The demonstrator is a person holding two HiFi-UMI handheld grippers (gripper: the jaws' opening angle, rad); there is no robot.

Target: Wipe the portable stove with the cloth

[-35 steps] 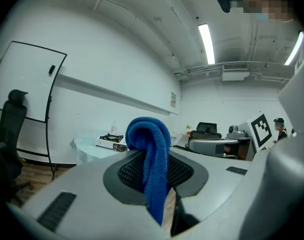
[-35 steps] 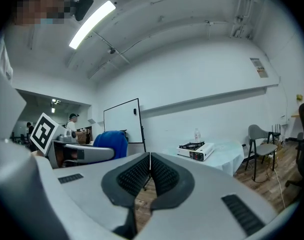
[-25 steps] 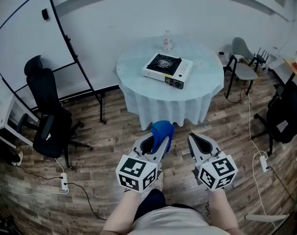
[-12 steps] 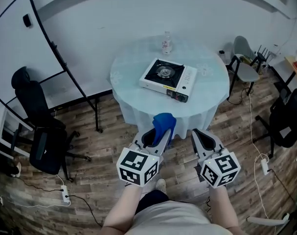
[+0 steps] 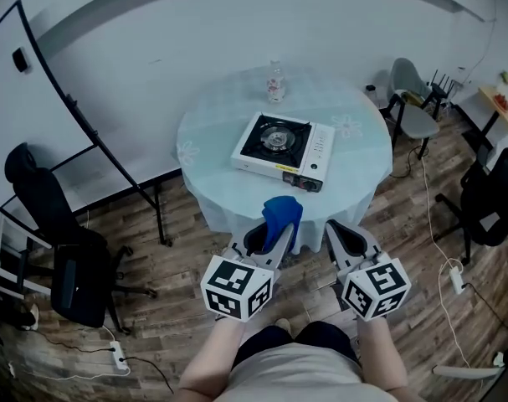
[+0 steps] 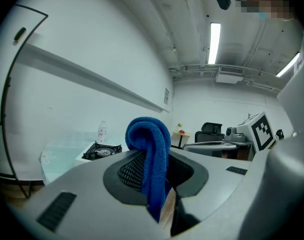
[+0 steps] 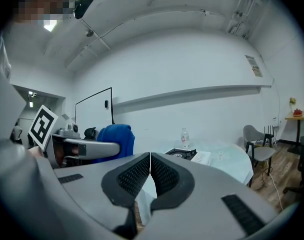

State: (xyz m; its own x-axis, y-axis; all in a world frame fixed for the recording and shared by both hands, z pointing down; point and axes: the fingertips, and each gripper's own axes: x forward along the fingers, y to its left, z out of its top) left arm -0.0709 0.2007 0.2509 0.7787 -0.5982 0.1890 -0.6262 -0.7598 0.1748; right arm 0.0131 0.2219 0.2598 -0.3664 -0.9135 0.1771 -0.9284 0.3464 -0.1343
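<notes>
A round table [image 5: 205, 145] draped in pale cloth stands on the wood-plank floor [image 5: 166, 262] by a white wall. It carries the portable stove [image 5: 280, 151], with a bottle [image 5: 275, 83] behind it. Short of the table, the left claw [image 5: 269, 234] pinches the blue cloth [image 5: 280, 214]. The right claw [image 5: 339, 236] is pressed together, empty. A black office chair [image 5: 65, 254] stands at the left.

The portable stove [image 5: 281, 152], white with a black burner top and seemingly a dark front panel, sits flat and slightly askew on the round table [image 5: 205, 137]; the blue cloth [image 5: 280, 216] hangs folded, pinched in the left gripper [image 5: 269, 239], well apart from it.
</notes>
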